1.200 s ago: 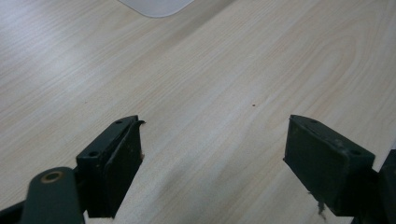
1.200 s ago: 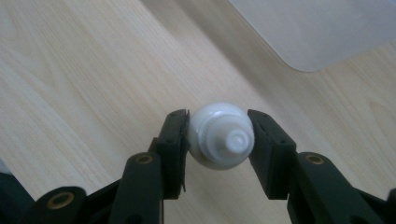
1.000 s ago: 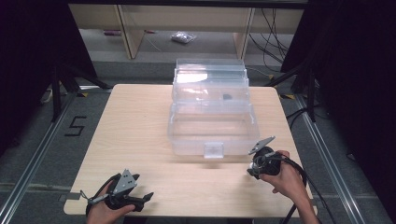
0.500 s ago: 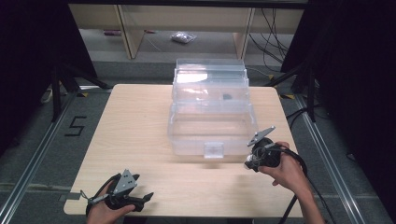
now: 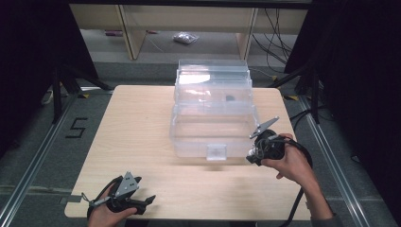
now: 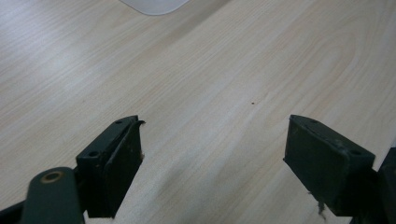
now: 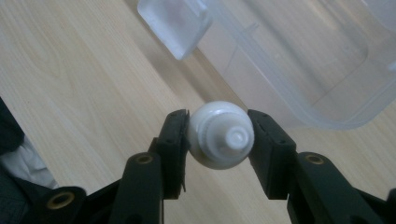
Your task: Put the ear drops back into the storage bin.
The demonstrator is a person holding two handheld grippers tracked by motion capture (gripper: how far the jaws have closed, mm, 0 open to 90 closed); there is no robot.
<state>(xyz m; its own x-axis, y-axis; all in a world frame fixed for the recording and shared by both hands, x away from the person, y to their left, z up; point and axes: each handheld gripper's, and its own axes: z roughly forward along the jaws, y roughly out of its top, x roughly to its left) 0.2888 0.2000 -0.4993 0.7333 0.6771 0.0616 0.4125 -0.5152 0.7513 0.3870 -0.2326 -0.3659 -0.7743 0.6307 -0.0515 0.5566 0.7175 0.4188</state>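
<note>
The right gripper (image 7: 218,135) squeezes a small white bottle (image 7: 220,140) just beside the clear plastic box (image 5: 213,113). The left gripper (image 6: 215,154) waits wide open, holding nothing. I think the bottle goes into the box next, so it must lift over the front wall.

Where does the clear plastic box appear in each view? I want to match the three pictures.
High view: clear plastic box at table centre, lid open, front latch tab toward the person.
Left gripper view: a pale corner at the top edge, probably the box.
Right gripper view: upper right, beyond the white round object in the right hand-held gripper.
Shared landmark: the latch tab.
</note>
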